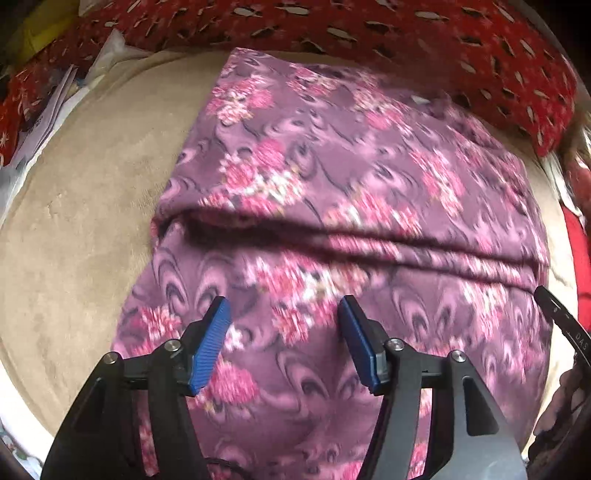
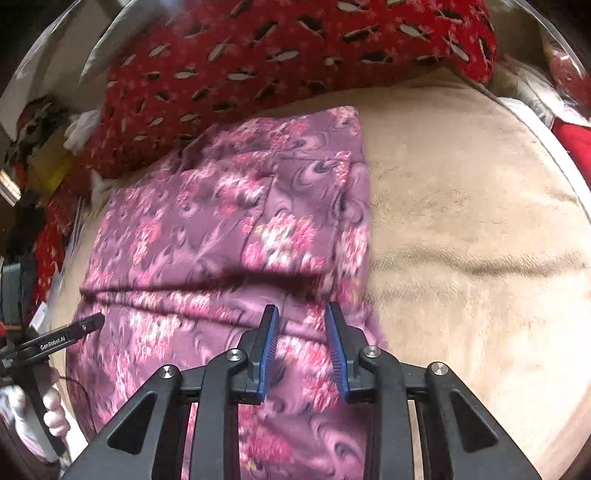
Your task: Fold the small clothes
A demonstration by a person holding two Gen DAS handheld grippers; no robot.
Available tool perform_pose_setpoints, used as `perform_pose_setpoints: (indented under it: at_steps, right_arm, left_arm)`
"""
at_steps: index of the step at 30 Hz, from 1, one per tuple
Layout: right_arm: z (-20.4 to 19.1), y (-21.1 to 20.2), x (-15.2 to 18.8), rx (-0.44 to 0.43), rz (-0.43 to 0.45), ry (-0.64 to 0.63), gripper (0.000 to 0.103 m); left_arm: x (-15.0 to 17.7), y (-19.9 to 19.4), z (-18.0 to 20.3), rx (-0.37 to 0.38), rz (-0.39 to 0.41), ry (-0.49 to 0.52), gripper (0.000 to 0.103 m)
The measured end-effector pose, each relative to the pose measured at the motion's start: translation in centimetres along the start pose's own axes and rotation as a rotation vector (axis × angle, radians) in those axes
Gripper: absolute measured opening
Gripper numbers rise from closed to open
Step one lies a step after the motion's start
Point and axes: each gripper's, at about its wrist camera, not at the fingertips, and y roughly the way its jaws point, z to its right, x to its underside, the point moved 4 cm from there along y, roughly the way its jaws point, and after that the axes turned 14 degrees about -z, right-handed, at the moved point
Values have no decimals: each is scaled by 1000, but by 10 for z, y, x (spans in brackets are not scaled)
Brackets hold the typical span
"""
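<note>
A purple garment with pink flowers [image 1: 332, 166] lies spread on a beige blanket [image 1: 74, 258], with a raised fold ridge running across its middle. My left gripper [image 1: 282, 306] hovers over the garment's near half, jaws wide apart, nothing between the blue pads. In the right wrist view the same garment [image 2: 221, 221] shows a folded flap near its right edge. My right gripper [image 2: 301, 310] is above that right edge, jaws a little apart, with the cloth below them and not pinched. A black finger of the left gripper [image 2: 88, 325] shows at the left.
A red patterned cloth [image 1: 369, 29] [image 2: 258, 55] is bunched along the far side of the blanket [image 2: 461, 221]. Papers and clutter [image 1: 48, 110] lie past the left edge. A hand [image 2: 55, 413] holds the left gripper's handle.
</note>
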Motion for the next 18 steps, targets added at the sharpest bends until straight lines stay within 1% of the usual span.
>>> perform_pose_setpoints:
  at_steps: [3, 6, 7, 9, 11, 14, 15, 17, 18]
  right_arm:
    - [-11, 0, 19, 28, -75, -25, 31]
    - [-25, -4, 55, 88, -113, -111, 38]
    - [-28, -6, 68, 108, -115, -134, 41]
    - [-29, -12, 94, 133, -118, -159, 44]
    - [-27, -18, 112, 139, -118, -154, 46]
    - [-21, -25, 132, 118, -102, -123, 53]
    - [-20, -27, 138, 116, -98, -118, 56]
    - [-22, -27, 143, 141, -83, -124, 61]
    - [-25, -25, 147, 157, -86, -130, 67]
  left_arm:
    - [13, -2, -2, 17, -15, -10, 60]
    - [30, -2, -1, 15, -26, -4, 60]
    - [34, -1, 2, 9, -30, 3, 61]
    - [48, 0, 3, -8, -33, 19, 63]
    - [61, 1, 4, -24, -30, 31, 68]
    - [78, 4, 6, -56, -19, 57, 76]
    - [87, 4, 8, -67, -11, 66, 77]
    - [91, 4, 11, -75, -4, 75, 79]
    - [94, 4, 11, -75, -5, 75, 80]
